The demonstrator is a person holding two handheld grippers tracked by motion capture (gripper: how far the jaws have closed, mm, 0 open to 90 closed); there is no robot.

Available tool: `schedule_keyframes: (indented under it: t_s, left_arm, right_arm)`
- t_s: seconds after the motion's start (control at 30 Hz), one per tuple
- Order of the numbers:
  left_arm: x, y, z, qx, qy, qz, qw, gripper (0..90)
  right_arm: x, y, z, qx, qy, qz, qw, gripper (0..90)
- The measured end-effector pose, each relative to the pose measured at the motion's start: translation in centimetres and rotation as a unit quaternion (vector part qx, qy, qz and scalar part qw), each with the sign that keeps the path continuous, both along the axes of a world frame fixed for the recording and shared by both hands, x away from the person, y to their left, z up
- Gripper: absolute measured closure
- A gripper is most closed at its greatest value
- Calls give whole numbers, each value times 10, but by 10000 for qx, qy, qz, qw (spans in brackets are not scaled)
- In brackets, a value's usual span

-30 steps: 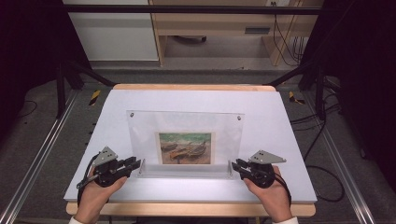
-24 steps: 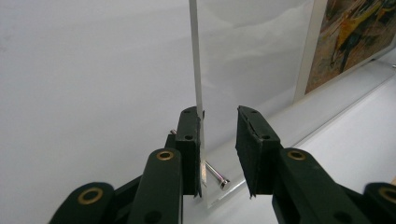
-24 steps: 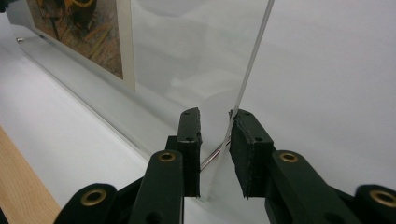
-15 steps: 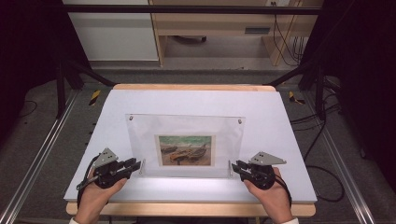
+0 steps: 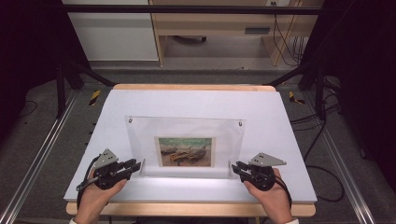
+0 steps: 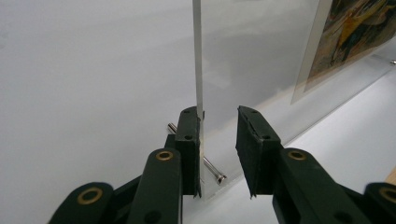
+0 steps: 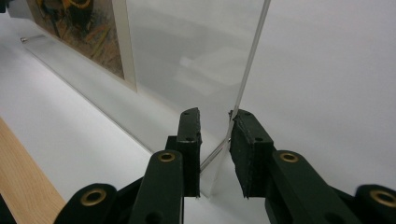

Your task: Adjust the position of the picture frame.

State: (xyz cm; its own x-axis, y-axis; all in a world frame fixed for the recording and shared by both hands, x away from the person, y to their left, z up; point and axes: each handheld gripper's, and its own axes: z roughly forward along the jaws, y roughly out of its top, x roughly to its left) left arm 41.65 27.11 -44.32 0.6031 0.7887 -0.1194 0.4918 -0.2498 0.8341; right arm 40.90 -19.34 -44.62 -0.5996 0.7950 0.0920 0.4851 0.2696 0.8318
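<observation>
Both grippers, left gripper point(image 5: 136, 166) and right gripper point(image 5: 236, 168), straddle the near bottom corners of the upright acrylic picture frame point(image 5: 185, 140) mid-table point(image 5: 280, 140), jaws slightly apart, one pad touching, neither clamping. Uneven squeezing could tip or skid it.

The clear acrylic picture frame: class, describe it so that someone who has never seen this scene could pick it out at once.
On the white board covering the wooden table, near the person's edge, stands a clear acrylic picture frame, upright between the left gripper and the right gripper. It is see-through, with small metal pins at its corners and a painted print of beached boats low in its middle.
</observation>
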Motion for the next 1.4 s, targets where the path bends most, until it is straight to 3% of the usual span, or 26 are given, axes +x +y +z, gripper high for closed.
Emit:
schedule_keyframes:
  t_s: [1.4]
  left_arm:
    - [-2,-1,-1,52,-2,-16,10000,693]
  right_arm:
    - [-1,0,-1,-14,-19,-4,10000,736]
